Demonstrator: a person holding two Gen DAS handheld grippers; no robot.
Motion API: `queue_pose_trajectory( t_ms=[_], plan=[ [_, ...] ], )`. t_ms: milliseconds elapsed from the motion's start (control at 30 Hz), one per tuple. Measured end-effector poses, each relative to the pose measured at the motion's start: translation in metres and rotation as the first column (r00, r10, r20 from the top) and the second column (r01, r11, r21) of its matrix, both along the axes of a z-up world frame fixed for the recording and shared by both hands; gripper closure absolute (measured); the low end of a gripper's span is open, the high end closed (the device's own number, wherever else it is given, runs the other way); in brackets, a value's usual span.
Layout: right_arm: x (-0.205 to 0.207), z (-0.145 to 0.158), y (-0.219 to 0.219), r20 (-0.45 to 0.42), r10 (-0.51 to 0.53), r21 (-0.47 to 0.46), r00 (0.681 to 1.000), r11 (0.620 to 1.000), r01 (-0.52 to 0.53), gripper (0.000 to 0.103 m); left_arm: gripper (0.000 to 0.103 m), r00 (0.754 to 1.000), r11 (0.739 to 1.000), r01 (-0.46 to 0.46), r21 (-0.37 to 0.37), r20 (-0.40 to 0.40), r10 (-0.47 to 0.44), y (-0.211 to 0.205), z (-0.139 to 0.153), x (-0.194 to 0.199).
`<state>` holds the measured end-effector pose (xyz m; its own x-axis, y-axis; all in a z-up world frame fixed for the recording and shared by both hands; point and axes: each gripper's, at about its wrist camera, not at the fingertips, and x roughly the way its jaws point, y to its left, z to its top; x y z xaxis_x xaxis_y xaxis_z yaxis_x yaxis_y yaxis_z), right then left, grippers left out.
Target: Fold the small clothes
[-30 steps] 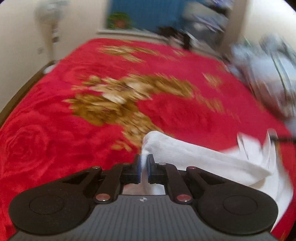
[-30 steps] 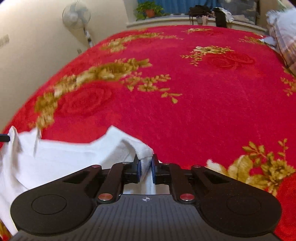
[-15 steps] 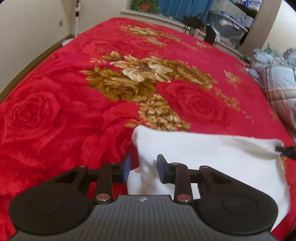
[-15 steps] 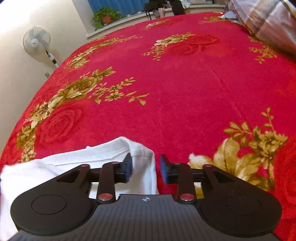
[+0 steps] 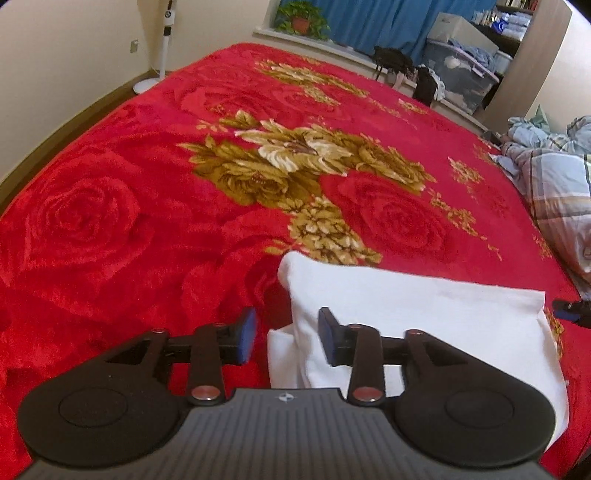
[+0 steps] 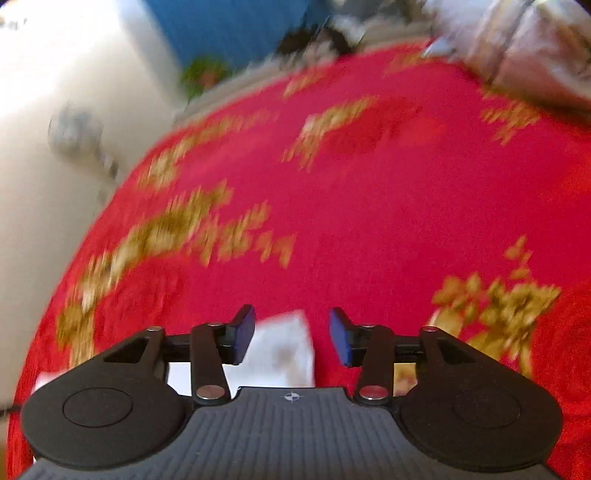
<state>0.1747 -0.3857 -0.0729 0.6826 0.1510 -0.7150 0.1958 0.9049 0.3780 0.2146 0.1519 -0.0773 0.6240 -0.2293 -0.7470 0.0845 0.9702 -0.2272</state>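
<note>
A folded white garment [image 5: 417,314] lies flat on the red flowered blanket [image 5: 147,229]. In the left wrist view my left gripper [image 5: 287,338] hangs over the garment's left edge; its jaws are opening and the cloth's edge lies loose between them, unpressed. At that view's right border the dark tip of the other gripper [image 5: 572,312] shows by the garment's far corner. The right wrist view is blurred. There my right gripper [image 6: 291,336] has its jaws opening too, with a corner of the white garment [image 6: 284,347] loose between them.
The red blanket [image 6: 369,206] covers the whole bed. A plaid quilt [image 5: 554,184] is heaped at the bed's right side. Beyond the bed stand a fan [image 5: 162,44], a potted plant [image 5: 301,18], blue curtains and a storage box [image 5: 461,70].
Both grippers were shut on the white garment's corners, holding it up. They have let go and spread their jaws, and the garment now lies flat and folded on the blanket.
</note>
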Motion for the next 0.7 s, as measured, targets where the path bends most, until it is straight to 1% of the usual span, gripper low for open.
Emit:
queue_pose_trajectory(
  t_ms=[67, 133, 167, 200, 267, 333, 367, 433, 467, 500, 533, 633, 700],
  plan=[
    [0.001, -0.006, 0.013, -0.057, 0.096, -0.063, 0.994, 0.993, -0.100, 0.053, 0.053, 1.000, 1.000, 0.013, 0.004, -0.012, -0.013, -0.002, -0.002, 0.001],
    [0.001, -0.012, 0.024, -0.108, 0.178, -0.084, 0.978, 0.979, -0.188, 0.052, 0.053, 0.999, 1.000, 0.028, 0.013, -0.022, -0.027, -0.006, -0.005, 0.002],
    [0.001, -0.015, 0.029, -0.125, 0.204, -0.087, 0.971, 0.973, -0.216, 0.051, 0.053, 0.999, 0.999, 0.038, 0.022, -0.027, -0.037, -0.010, -0.007, 0.004],
    [0.001, -0.016, 0.035, -0.135, 0.221, -0.101, 0.966, 0.967, -0.235, 0.049, 0.053, 0.999, 0.998, 0.046, 0.033, -0.029, -0.045, -0.013, -0.008, 0.005],
    [0.002, -0.019, 0.047, -0.141, 0.238, -0.160, 0.961, 0.953, -0.259, 0.048, 0.053, 0.998, 0.996, 0.062, 0.059, -0.031, -0.061, -0.022, -0.011, 0.008],
    [0.006, -0.020, 0.052, -0.130, 0.220, -0.197, 0.967, 0.950, -0.243, 0.049, 0.053, 0.997, 0.994, 0.068, 0.082, -0.023, -0.067, -0.031, -0.013, 0.011],
    [0.007, -0.020, 0.052, -0.113, 0.201, -0.199, 0.973, 0.955, -0.220, 0.049, 0.053, 0.998, 0.994, 0.067, 0.091, -0.017, -0.066, -0.034, -0.014, 0.013],
    [0.006, -0.019, 0.052, -0.070, 0.169, -0.203, 0.983, 0.962, -0.180, 0.055, 0.055, 0.998, 0.993, 0.067, 0.101, -0.011, -0.066, -0.040, -0.016, 0.017],
    [0.005, -0.018, 0.052, -0.047, 0.154, -0.207, 0.987, 0.965, -0.160, 0.069, 0.074, 0.998, 0.992, 0.069, 0.103, -0.004, -0.069, -0.042, -0.016, 0.018],
    [0.006, -0.018, 0.051, -0.033, 0.145, -0.207, 0.989, 0.967, -0.149, 0.090, 0.098, 0.997, 0.992, 0.074, 0.107, 0.000, -0.074, -0.044, -0.016, 0.019],
    [0.006, -0.018, 0.050, -0.021, 0.135, -0.204, 0.991, 0.969, -0.136, 0.097, 0.098, 0.997, 0.991, 0.076, 0.111, 0.011, -0.077, -0.045, -0.014, 0.020],
    [0.006, -0.012, 0.044, 0.039, 0.088, -0.182, 0.995, 0.980, -0.080, 0.099, 0.099, 0.996, 0.994, 0.035, 0.102, 0.080, -0.043, -0.040, -0.004, 0.018],
    [0.004, -0.006, 0.038, 0.081, 0.039, -0.158, 0.996, 0.987, -0.026, 0.099, 0.099, 0.995, 0.996, 0.012, 0.089, 0.097, -0.021, -0.034, -0.001, 0.018]
  ],
)
